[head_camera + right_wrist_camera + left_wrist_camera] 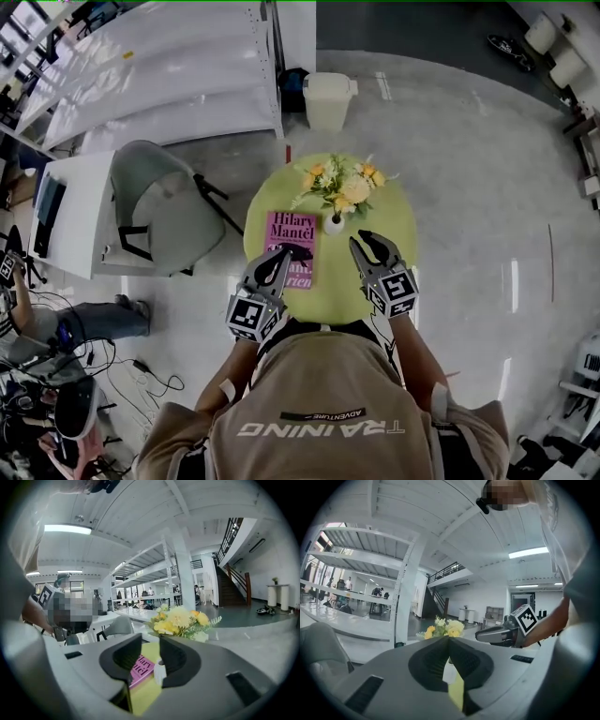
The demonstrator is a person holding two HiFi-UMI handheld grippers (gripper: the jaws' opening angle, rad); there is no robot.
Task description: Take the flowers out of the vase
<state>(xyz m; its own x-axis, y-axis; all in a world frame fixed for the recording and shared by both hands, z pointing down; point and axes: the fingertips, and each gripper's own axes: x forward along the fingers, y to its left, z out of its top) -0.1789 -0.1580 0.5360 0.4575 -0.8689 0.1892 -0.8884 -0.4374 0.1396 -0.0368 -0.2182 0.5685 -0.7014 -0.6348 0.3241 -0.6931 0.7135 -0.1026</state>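
Note:
Yellow flowers (pixel 343 187) stand in a small white vase (pixel 334 224) on a round yellow-green table (pixel 394 220). My left gripper (pixel 296 251) hovers over a pink book (pixel 289 232) just left of the vase, with its jaws closed tip to tip and empty. In the left gripper view the flowers (pixel 443 629) rise beyond the left gripper (pixel 448 638), and the vase (pixel 449 670) shows below the tips. My right gripper (pixel 364 239) sits just right of the vase, open a little, with nothing between its pads. In the right gripper view the vase (pixel 160 670) stands ahead of the right gripper (pixel 151 641), apart from it.
A grey chair (pixel 155 206) stands left of the table beside a white desk (pixel 70 211). A white bin (pixel 328 98) is behind the table, with white shelving (pixel 150 66) at the back left. A seated person (pixel 56 323) and cables are at the far left.

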